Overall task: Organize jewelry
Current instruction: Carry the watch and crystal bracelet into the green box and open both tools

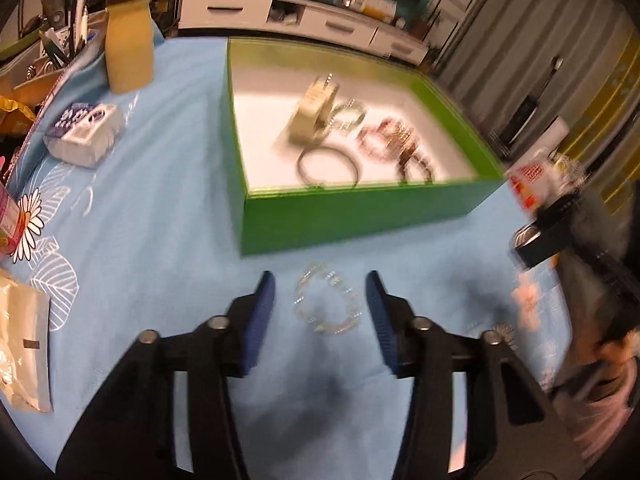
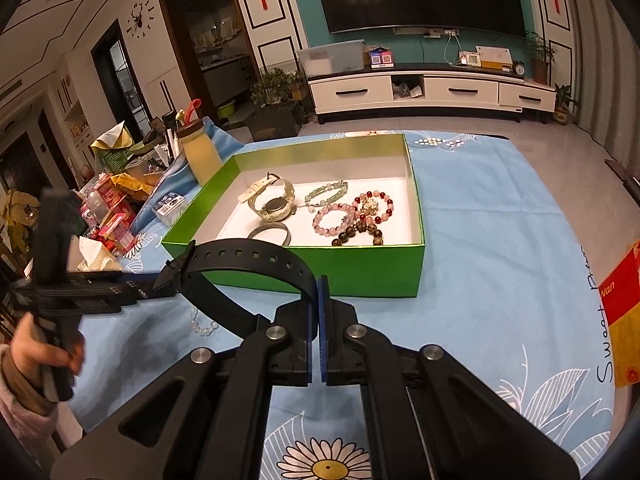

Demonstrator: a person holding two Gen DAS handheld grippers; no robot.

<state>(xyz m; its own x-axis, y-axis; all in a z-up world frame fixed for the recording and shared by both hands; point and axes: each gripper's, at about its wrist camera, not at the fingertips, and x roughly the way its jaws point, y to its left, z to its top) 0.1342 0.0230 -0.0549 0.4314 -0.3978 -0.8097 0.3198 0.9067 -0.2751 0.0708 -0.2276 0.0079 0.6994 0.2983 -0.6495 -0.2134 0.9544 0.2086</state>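
On the blue tablecloth (image 2: 500,216) I see my left gripper (image 1: 320,300) spread low around a clear bracelet (image 1: 328,304), my right gripper (image 2: 319,304) pinching a black watch (image 2: 248,264) before the green box (image 2: 360,268) of bracelets (image 2: 352,212).

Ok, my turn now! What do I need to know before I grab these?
Left hand-held gripper: open, low over the clear bead bracelet on the blue cloth, nothing gripped yet.
Right hand-held gripper: shut on the black watch strap, in front of the green box.
Done: pale watch, bangle and several bead bracelets already lie in the box.
Left: drop the black watch in, then pick up the clear bracelet.
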